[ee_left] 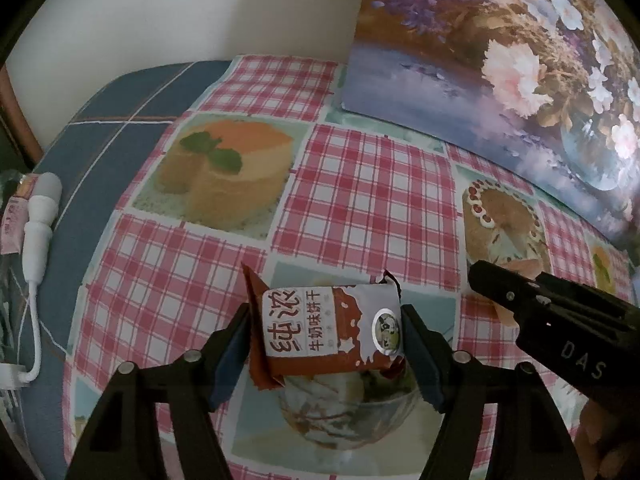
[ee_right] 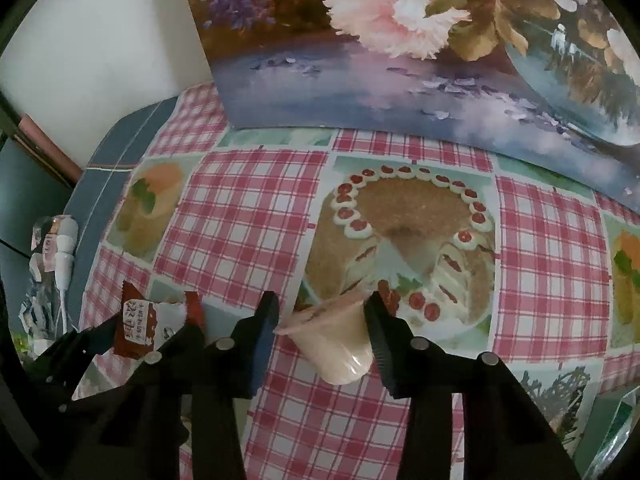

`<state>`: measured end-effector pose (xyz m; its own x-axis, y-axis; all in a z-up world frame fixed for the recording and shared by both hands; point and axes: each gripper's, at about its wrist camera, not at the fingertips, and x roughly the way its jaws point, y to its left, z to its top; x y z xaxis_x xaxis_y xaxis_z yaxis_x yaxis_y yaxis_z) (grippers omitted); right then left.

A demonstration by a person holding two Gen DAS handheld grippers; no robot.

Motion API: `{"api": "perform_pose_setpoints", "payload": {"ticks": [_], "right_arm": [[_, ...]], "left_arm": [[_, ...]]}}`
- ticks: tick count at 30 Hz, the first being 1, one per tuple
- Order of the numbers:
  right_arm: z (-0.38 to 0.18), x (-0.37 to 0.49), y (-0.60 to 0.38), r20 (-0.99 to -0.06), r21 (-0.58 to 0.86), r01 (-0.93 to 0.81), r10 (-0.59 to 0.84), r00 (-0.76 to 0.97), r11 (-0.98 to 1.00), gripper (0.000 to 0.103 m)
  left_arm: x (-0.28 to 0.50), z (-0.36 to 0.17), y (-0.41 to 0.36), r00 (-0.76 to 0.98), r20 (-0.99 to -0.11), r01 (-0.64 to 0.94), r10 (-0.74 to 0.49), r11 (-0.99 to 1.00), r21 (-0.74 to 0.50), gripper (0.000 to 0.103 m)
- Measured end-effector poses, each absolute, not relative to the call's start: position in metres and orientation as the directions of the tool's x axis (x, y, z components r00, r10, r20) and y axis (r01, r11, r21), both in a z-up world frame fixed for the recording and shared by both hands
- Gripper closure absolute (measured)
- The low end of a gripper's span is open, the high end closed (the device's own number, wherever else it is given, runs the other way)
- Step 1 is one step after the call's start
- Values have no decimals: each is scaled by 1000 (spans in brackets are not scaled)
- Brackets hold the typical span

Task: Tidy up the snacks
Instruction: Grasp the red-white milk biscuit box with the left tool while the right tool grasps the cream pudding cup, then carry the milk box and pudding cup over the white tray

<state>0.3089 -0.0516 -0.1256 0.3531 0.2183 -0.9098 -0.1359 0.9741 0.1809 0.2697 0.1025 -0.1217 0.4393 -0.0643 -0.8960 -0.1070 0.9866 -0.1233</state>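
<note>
Left gripper [ee_left: 326,334] clamped on biscuit packet [ee_left: 332,330] at 6 o'clock, right gripper [ee_right: 320,328] around jelly cup [ee_right: 334,338] – grip unclear – risking crushed biscuits or cup slipping onto tablecloth [ee_right: 256,200]

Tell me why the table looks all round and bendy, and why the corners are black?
Left wrist view: the fisheye lens bulges the checked tablecloth into a dome; corners go black; the biscuit packet in the left gripper stays sharp. Right wrist view: same bulge and dark rim, dim light, the painting curves, and the jelly cup looks soft between the right gripper fingers.
</note>
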Motion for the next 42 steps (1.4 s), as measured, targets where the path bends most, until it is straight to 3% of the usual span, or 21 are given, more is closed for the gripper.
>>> {"api": "perform_pose_setpoints", "payload": {"ticks": [8, 20, 30, 42], "right_arm": [[-120, 292, -66, -906, 211, -114, 238, 349, 971, 58], [-79, 222, -100, -901, 218, -90, 236, 365, 972, 58], [-37, 165, -153, -879, 235, 31, 199, 434, 972, 58], [-17, 106, -221, -854, 281, 197, 151, 498, 939, 58]], "left_arm": [[260, -116, 100, 423, -905, -131, -36, 986, -100, 38], [212, -78, 80, 424, -904, -202, -50, 968, -149, 38], [163, -27, 34, 453, -889, -185, -63, 969, -163, 38], [131, -4, -40, 470, -875, -119, -116, 974, -193, 38]]}}
